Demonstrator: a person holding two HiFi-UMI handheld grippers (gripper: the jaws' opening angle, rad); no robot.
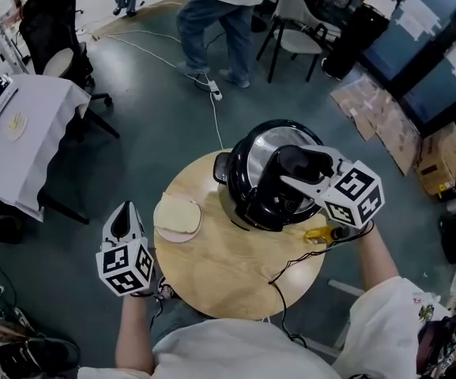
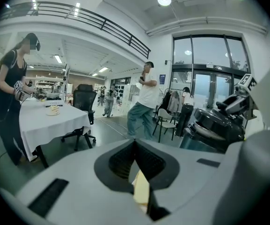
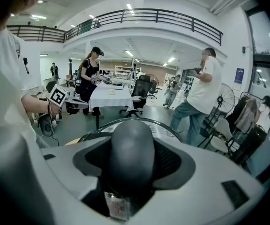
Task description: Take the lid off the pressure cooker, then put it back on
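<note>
A black pressure cooker (image 1: 247, 200) stands at the far side of the round wooden table (image 1: 212, 271). Its lid (image 1: 261, 150), black with a steel ring, lies over the pot. My right gripper (image 1: 292, 172) comes in from the right and is shut on the lid's black handle (image 1: 299, 163). In the right gripper view the rounded handle (image 3: 131, 146) fills the gap between the jaws of the right gripper (image 3: 131, 161). My left gripper (image 1: 122, 215) hovers off the table's left edge, shut and holding nothing. In the left gripper view the cooker (image 2: 214, 128) stands off to the right of the left gripper (image 2: 135, 144).
A round white pad (image 1: 178, 216) lies on the table left of the cooker. Near the right edge sit a yellow object (image 1: 321, 233) and a black cable (image 1: 289, 268). A person (image 1: 220, 14) and chairs stand beyond; a white-clothed table (image 1: 30, 129) is at the left.
</note>
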